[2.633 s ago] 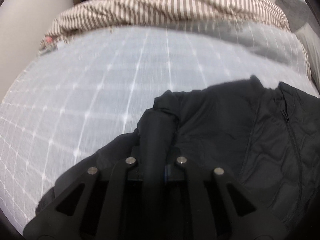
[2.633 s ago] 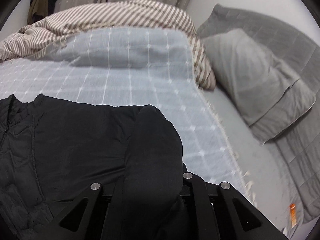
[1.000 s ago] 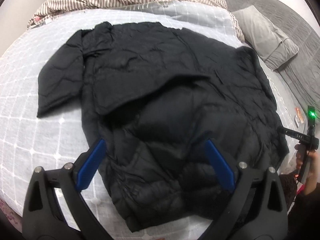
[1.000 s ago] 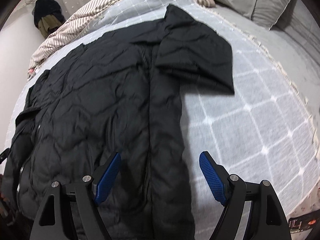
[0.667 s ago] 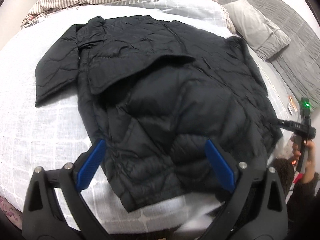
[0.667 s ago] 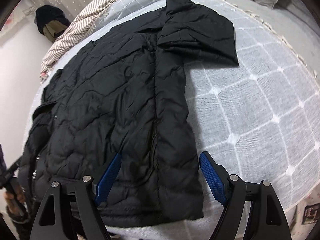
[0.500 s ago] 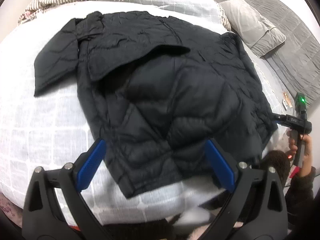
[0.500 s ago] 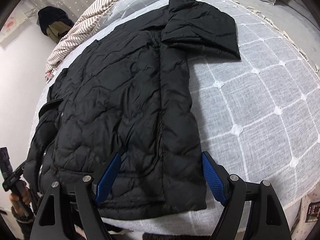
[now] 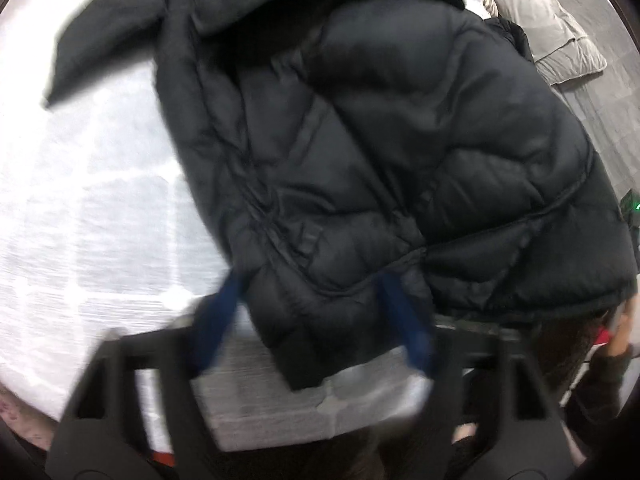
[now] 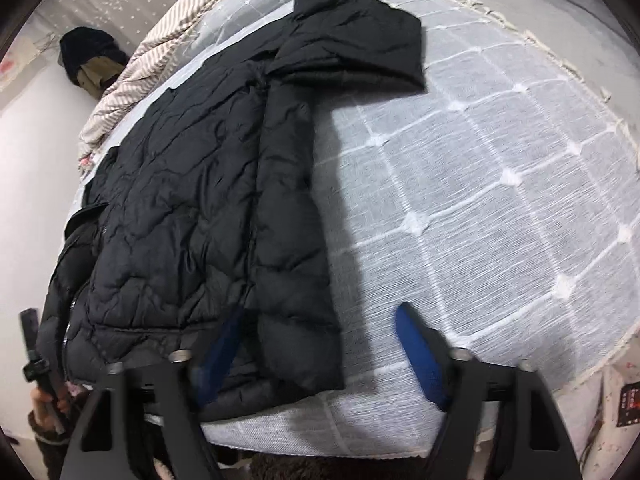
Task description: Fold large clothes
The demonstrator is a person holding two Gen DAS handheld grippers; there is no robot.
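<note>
Left tongs (image 9: 312, 312) and right tongs (image 10: 320, 344) half-wide, closing around hem corners of black quilted jacket (image 10: 192, 200), spread flat ahead.

The black puffer jacket (image 10: 188, 208) is quilted, slightly shiny nylon-looking cloth, all crinkly. Under it, the grid-pattern bedspread (image 10: 500, 200) looks like a matt, gauzy weave with raised white threads. Gripper pads (image 10: 420, 356) are textured blue, frames matt black plastic.

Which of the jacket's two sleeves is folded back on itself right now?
The sleeve on the right in the right wrist view, doubled over into a flat block beside the jacket body. The other sleeve splays outward in one layer.
</note>
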